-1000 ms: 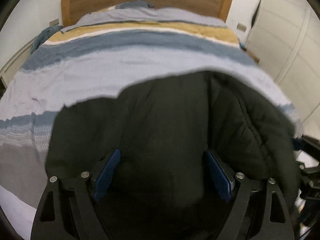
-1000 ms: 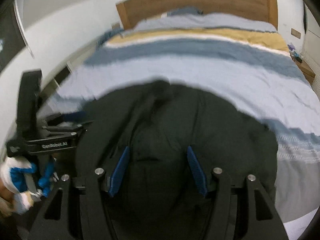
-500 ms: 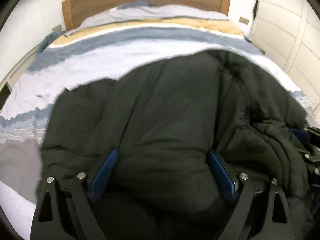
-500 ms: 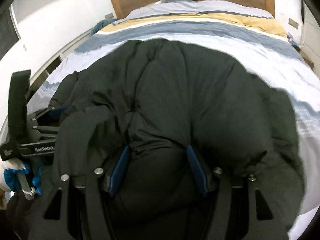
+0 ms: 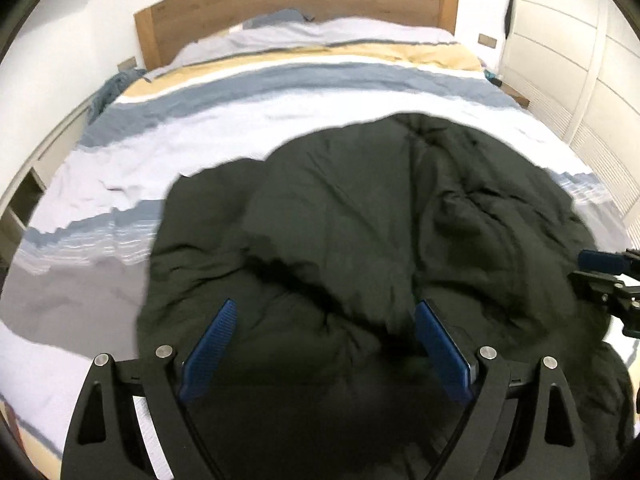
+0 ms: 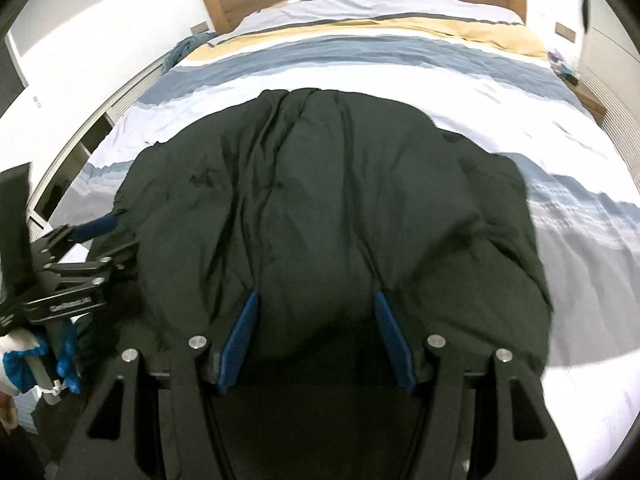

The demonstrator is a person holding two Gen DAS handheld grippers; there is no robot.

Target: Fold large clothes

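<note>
Dark padded jacket [image 5: 360, 220] lies bunched on the foot half of the bed [image 5: 280, 92], over the striped duvet [image 5: 224, 128]. Fabric is matte, near-black with a green cast, puffy, heavily creased; a long seam runs up its middle in the right wrist view [image 6: 320, 200]. Its far edge is a rounded hump ending on the pale stripe, well short of the yellow band and the wooden headboard [image 5: 296, 4].

Left tongs [image 5: 324, 340]: blue pads spread wide, a thick roll of jacket bulging between them. I cannot tell whether they grip it or merely straddle it. Right tongs [image 6: 316, 328]: pads closer together, a bulge of jacket squeezed between them and touching both; I log that as pinching the jacket. Each tool shows at the edge of the other's view.

Versus 0.5 s ago: the jacket then filled most of both views, and its far edge almost hid the grey-blue stripe. Now it sits lower and flatter, with more duvet exposed beyond it. Pad spacing on both tongs is unchanged.
</note>
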